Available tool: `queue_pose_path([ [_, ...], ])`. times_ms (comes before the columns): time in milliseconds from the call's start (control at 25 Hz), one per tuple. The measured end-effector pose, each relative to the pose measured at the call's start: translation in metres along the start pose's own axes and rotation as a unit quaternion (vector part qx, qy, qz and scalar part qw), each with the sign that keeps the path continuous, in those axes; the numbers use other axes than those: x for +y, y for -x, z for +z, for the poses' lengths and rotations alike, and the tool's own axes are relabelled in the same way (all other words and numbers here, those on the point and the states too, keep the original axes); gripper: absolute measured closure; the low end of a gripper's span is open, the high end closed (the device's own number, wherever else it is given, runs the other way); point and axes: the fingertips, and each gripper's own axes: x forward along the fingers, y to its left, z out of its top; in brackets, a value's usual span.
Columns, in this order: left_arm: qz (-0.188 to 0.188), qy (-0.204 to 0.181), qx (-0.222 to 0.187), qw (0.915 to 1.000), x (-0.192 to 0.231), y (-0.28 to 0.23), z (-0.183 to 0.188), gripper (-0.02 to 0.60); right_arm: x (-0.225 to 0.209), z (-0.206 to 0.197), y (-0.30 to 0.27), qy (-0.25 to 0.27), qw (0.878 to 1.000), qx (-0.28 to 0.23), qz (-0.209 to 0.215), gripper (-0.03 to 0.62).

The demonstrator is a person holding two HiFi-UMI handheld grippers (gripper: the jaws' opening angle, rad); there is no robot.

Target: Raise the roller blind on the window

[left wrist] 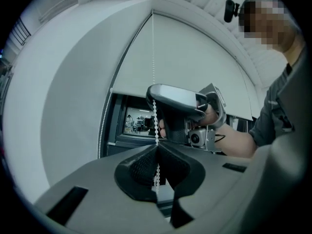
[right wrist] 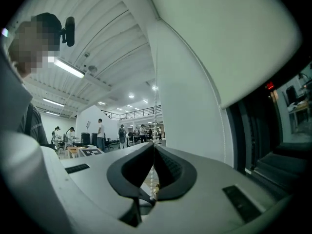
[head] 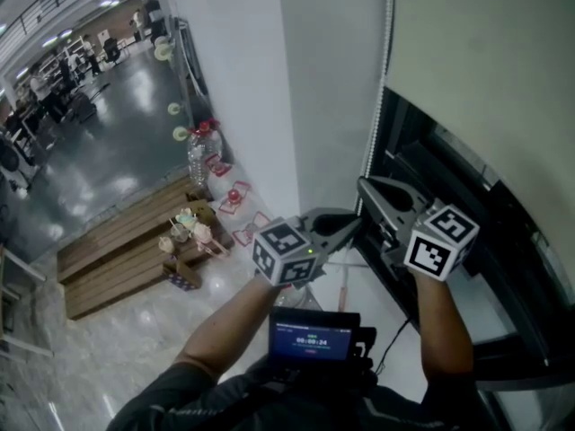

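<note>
Head view: left gripper (head: 352, 227) sits lowest and leftmost, with the right gripper (head: 364, 187) just above it at the left edge of the window (head: 422, 151). Both are clenched on the chain (head: 371, 146); each gripper view shows it pinched where the jaws meet. The chain hangs vertical, its long axis up-down, passing through one grip above the other and rising beside the blind (head: 485, 61). The blind covers the upper window, leaving the lower part dark and exposed. Judgement: any pull must follow the chain's vertical line. The right gripper holds higher, nearer the roller.
</note>
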Motion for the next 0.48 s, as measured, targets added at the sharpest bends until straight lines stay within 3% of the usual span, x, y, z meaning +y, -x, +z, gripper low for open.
queue_pose_path([
  [240,-0.043,-0.011,0.007,0.999,-0.007,0.011,-0.002,0.577,-0.004,-0.005,0.002,-0.001,1.0,0.002,-0.002,0.592],
  [320,-0.042,-0.019,0.011,0.9989,-0.002,0.023,0.002,0.514,-0.004,-0.005,0.002,-0.001,1.0,0.001,0.0,0.592],
  [480,-0.025,-0.002,-0.06,0.9979,0.014,0.05,0.058,0.506,0.001,-0.005,0.0,-0.002,1.0,0.001,0.006,0.592],
])
